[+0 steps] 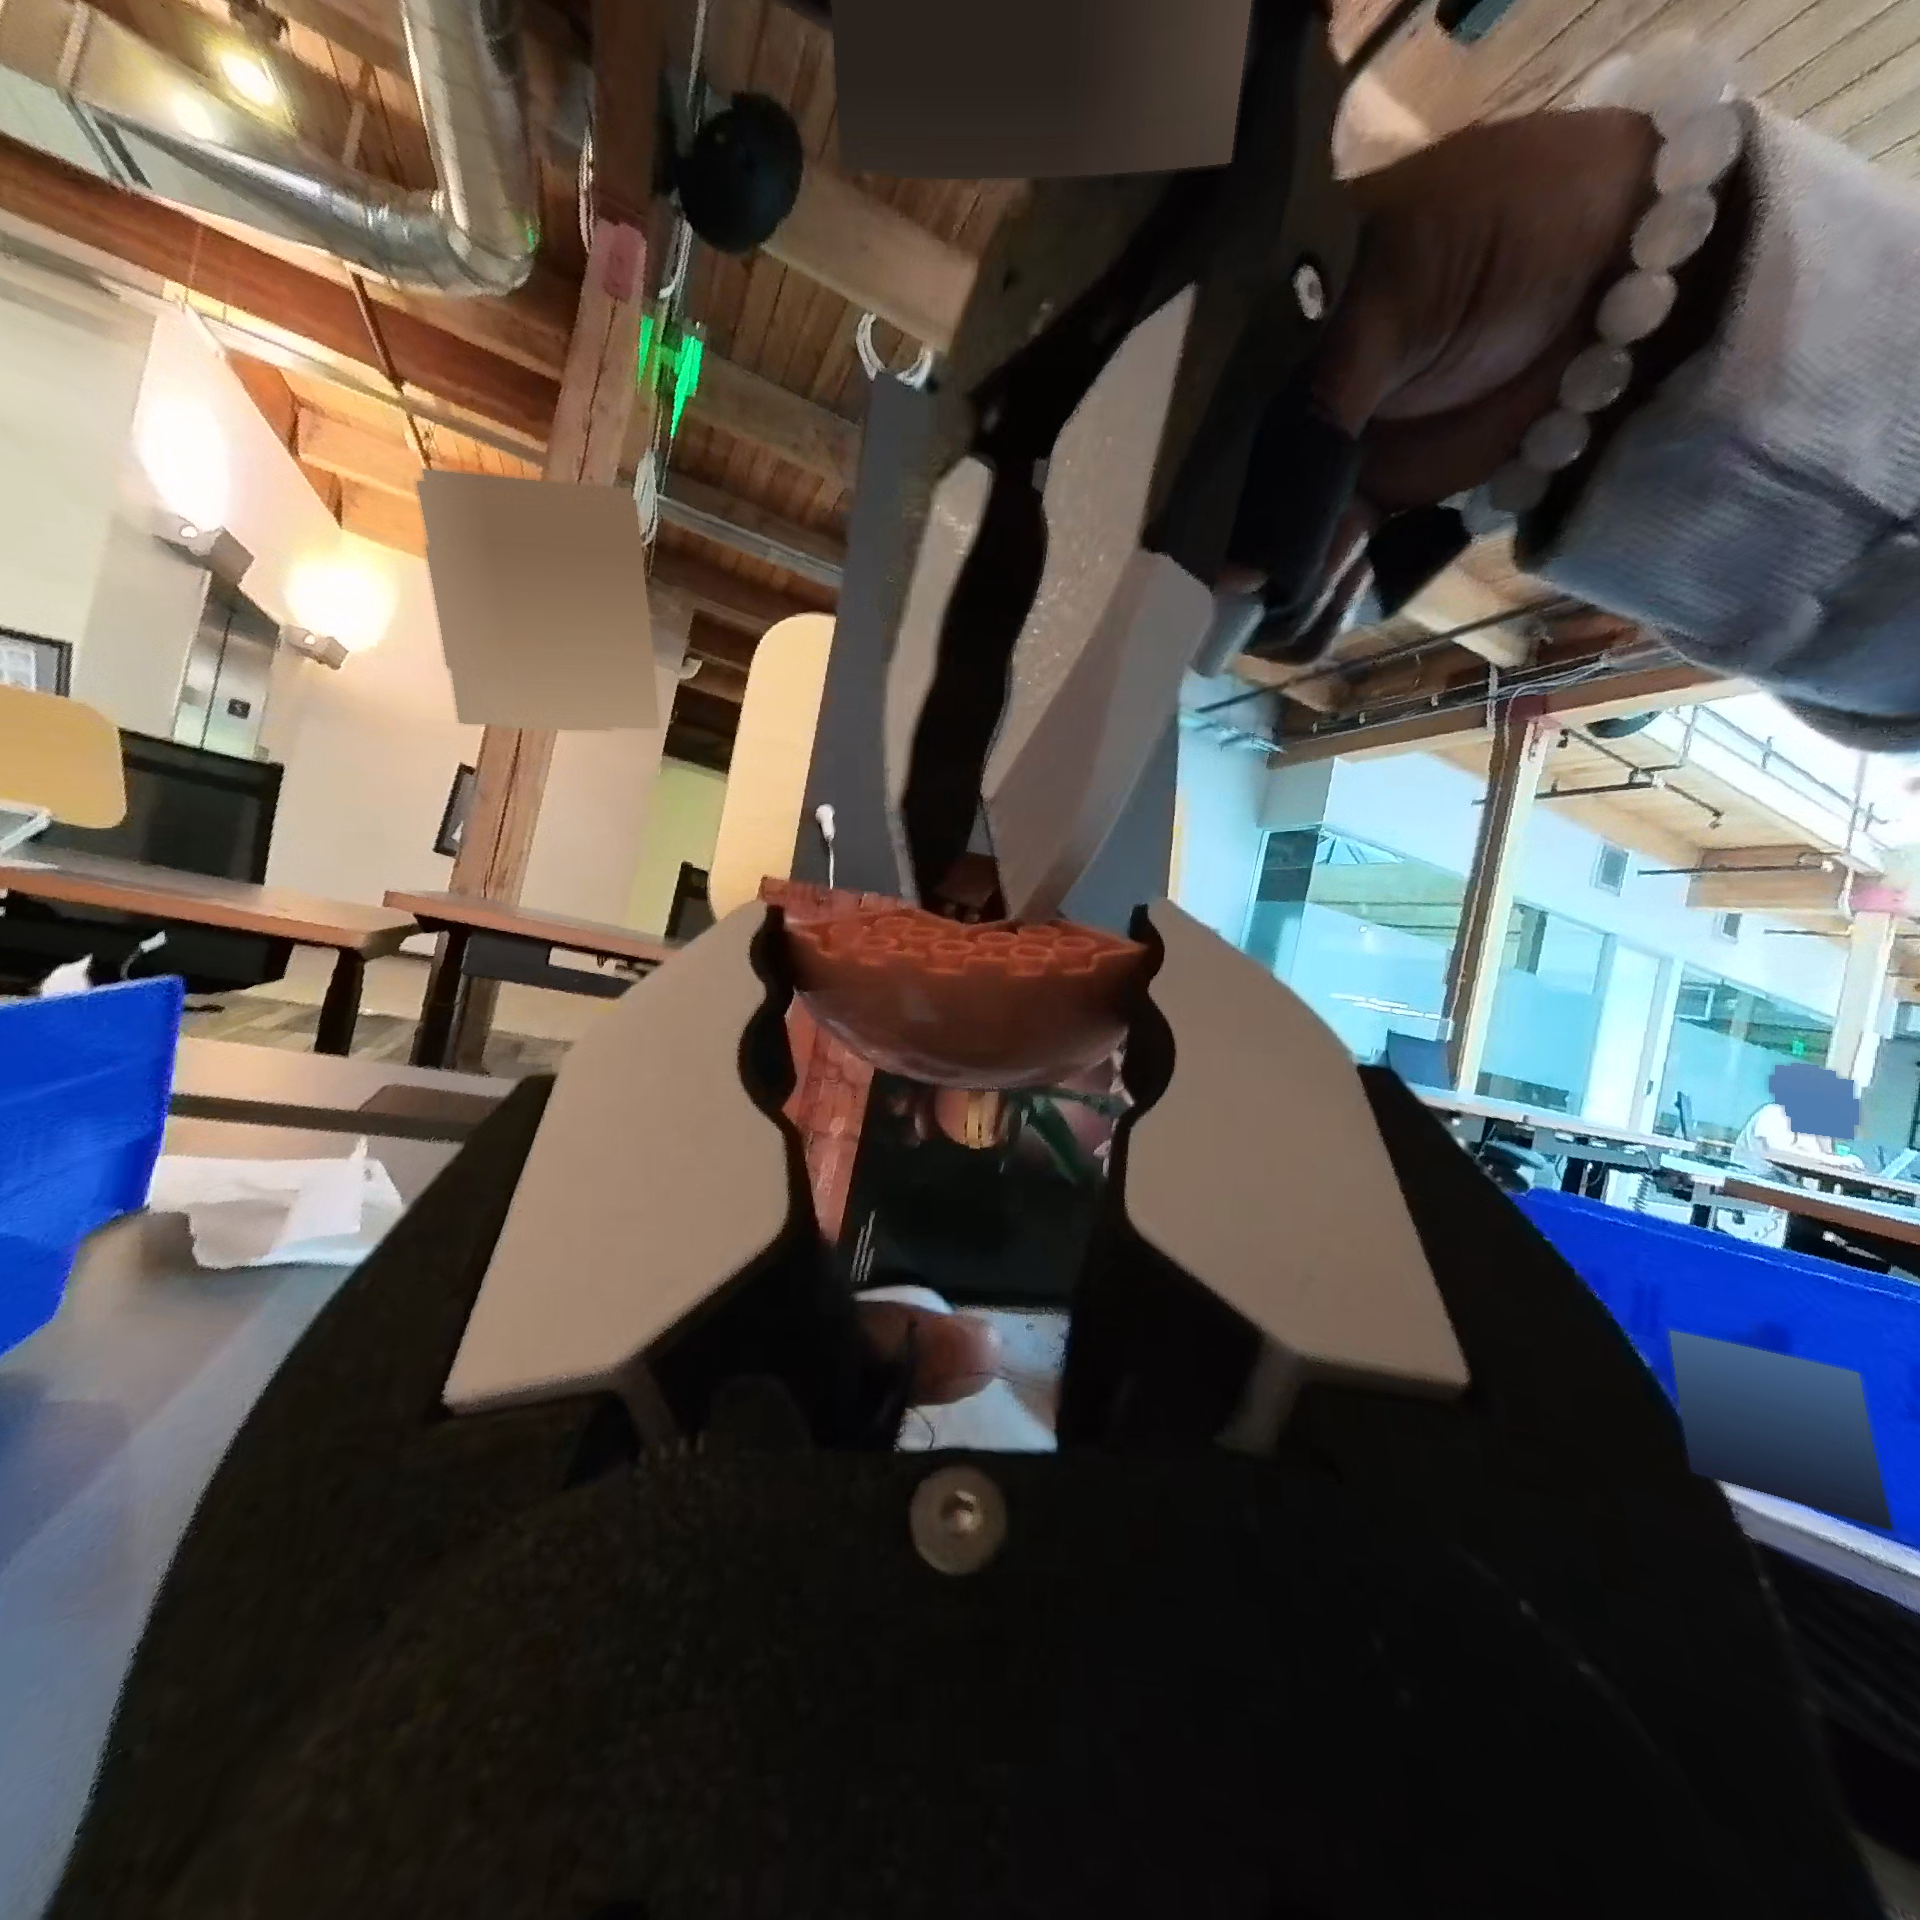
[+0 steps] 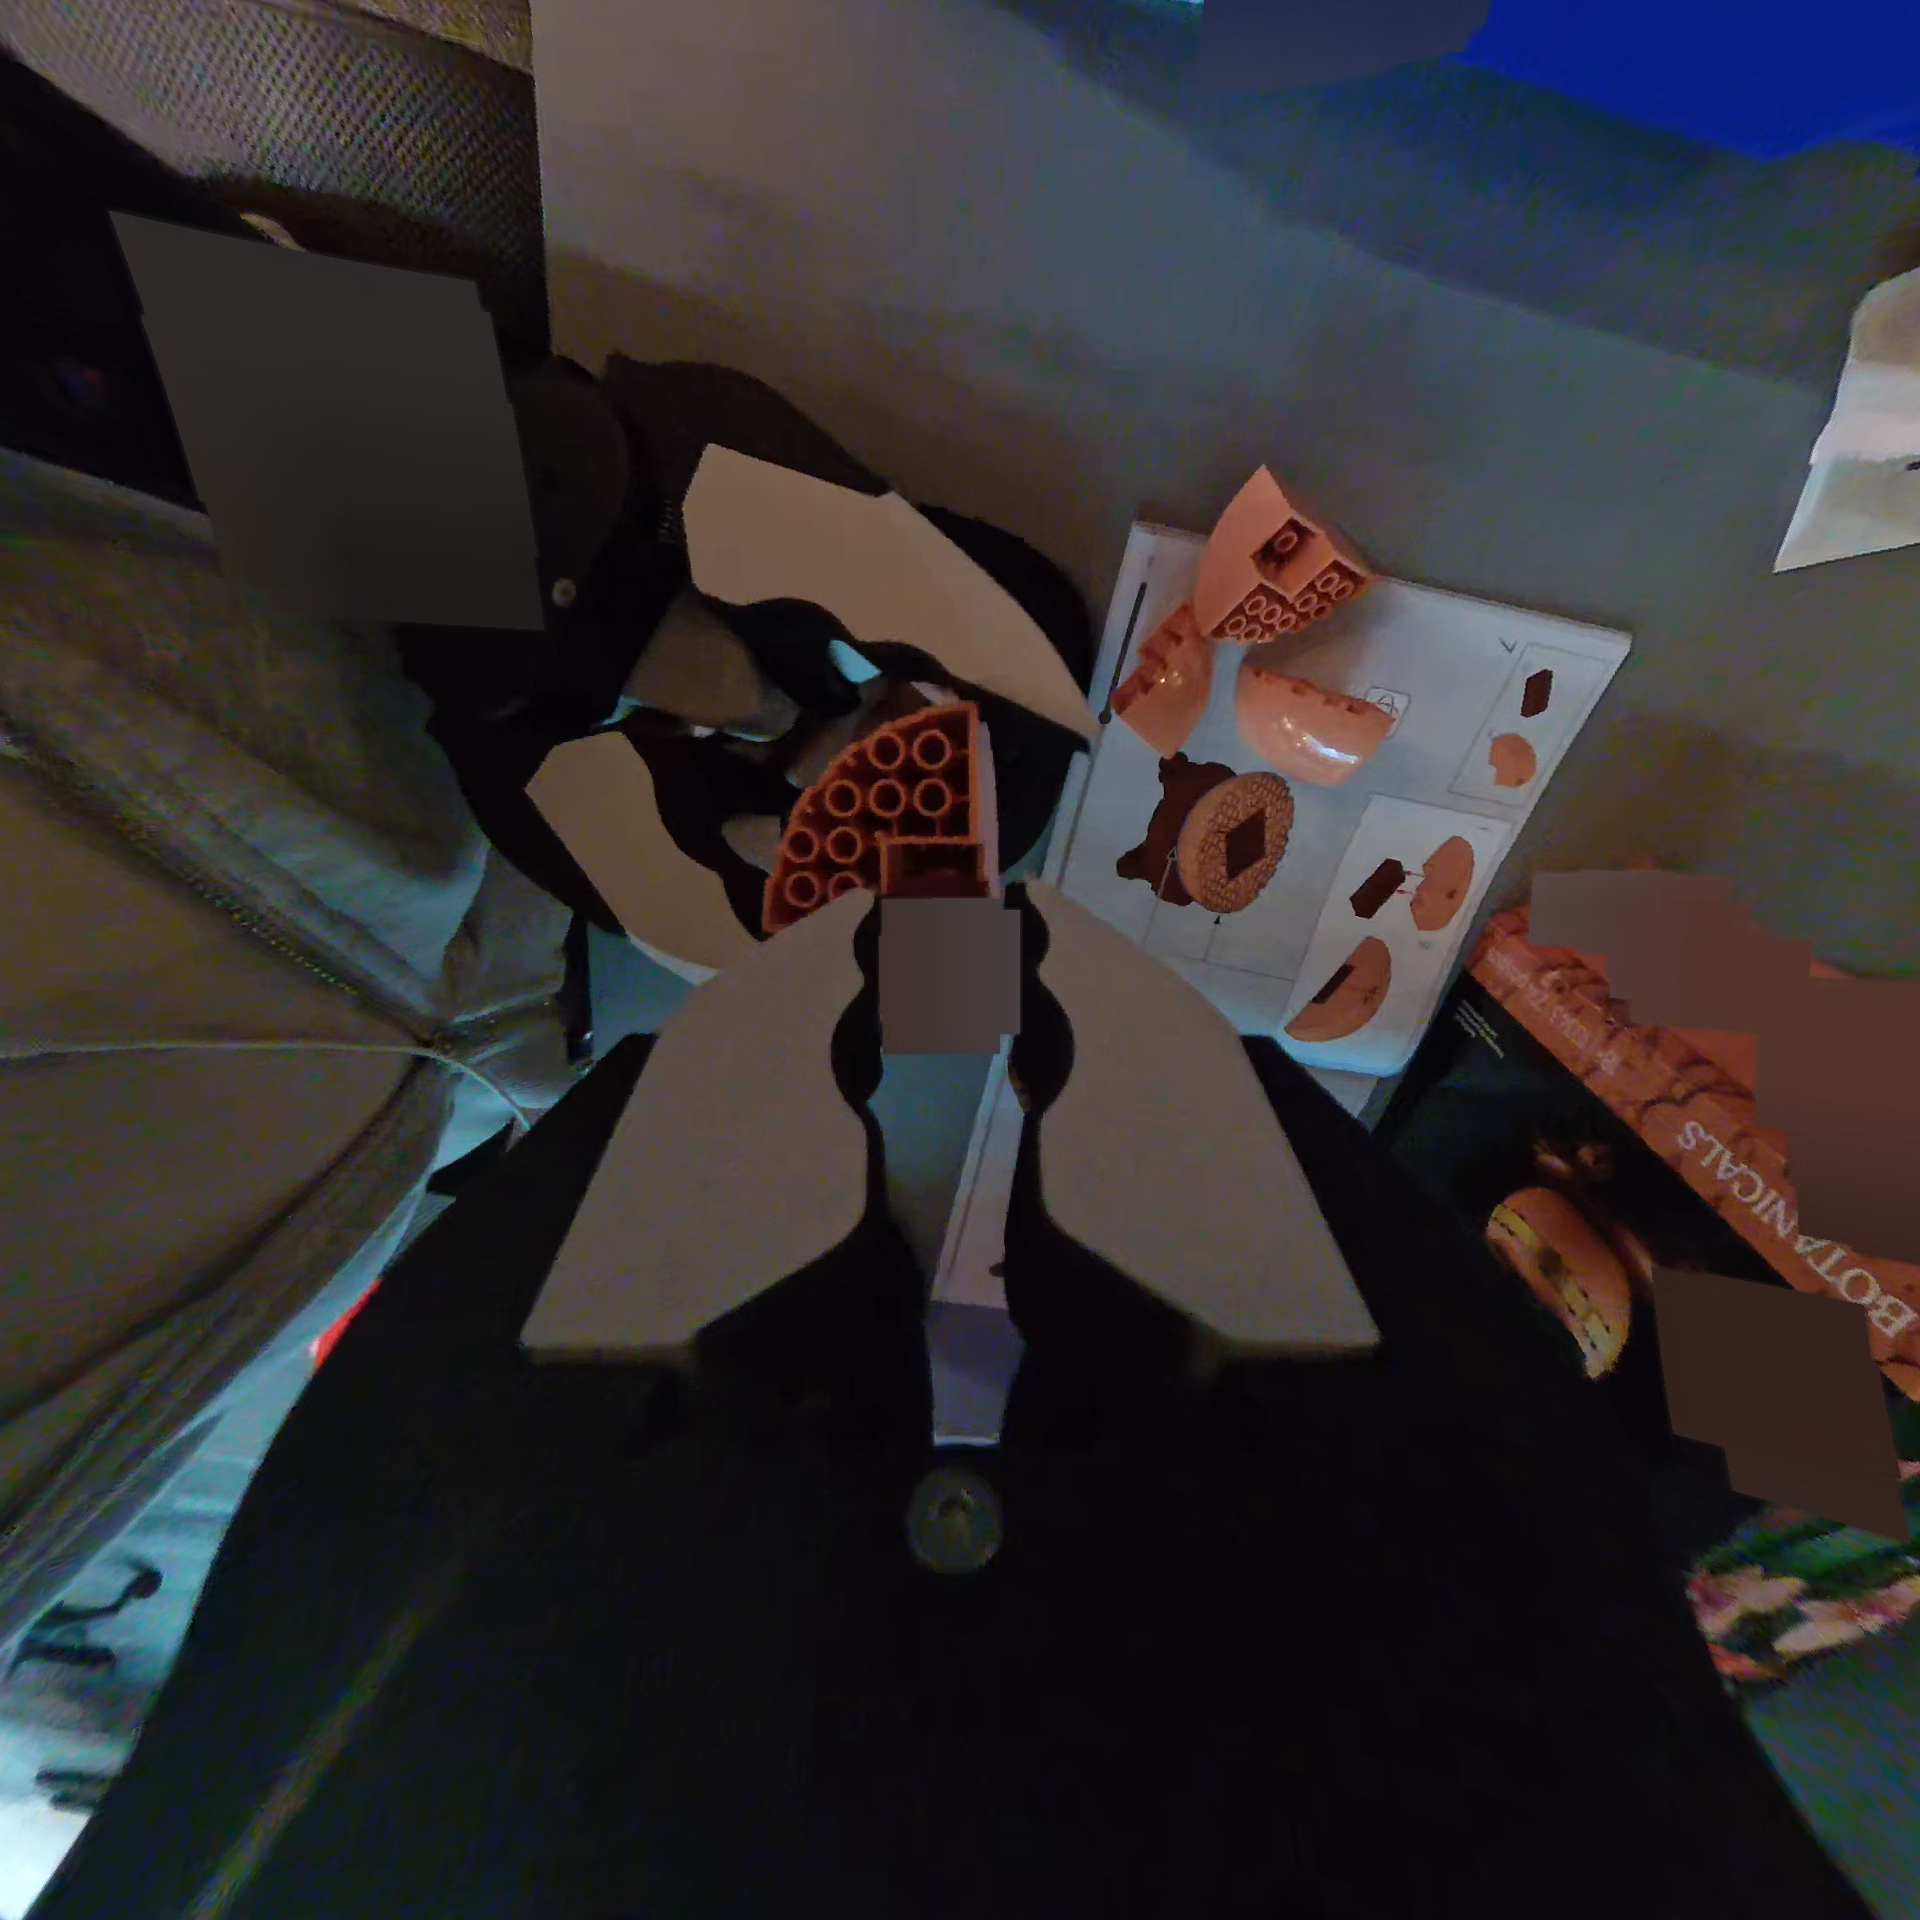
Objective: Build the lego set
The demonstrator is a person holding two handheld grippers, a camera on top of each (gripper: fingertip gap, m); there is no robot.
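Observation:
My left gripper (image 1: 956,971) is shut on an orange-brown half-dome brick (image 1: 951,1003), with its hollow tubed underside turned up. It also shows in the right wrist view (image 2: 873,805), held by the left gripper (image 2: 831,769). A small dark brown brick (image 2: 930,864) sits in the notch at the dome's straight edge. My right gripper (image 2: 948,896) comes down on it from above, its fingertips (image 1: 1013,899) close on either side of the small brick (image 1: 971,883). A blurred patch hides the pads' contact.
An open instruction booklet (image 2: 1351,883) lies on the grey table, with loose peach dome pieces (image 2: 1283,582) (image 2: 1309,732) on it. A dark printed box (image 2: 1579,1164) lies beside it. Blue bins (image 1: 83,1143) (image 1: 1714,1288) stand left and right. White paper (image 1: 281,1210) lies at the left.

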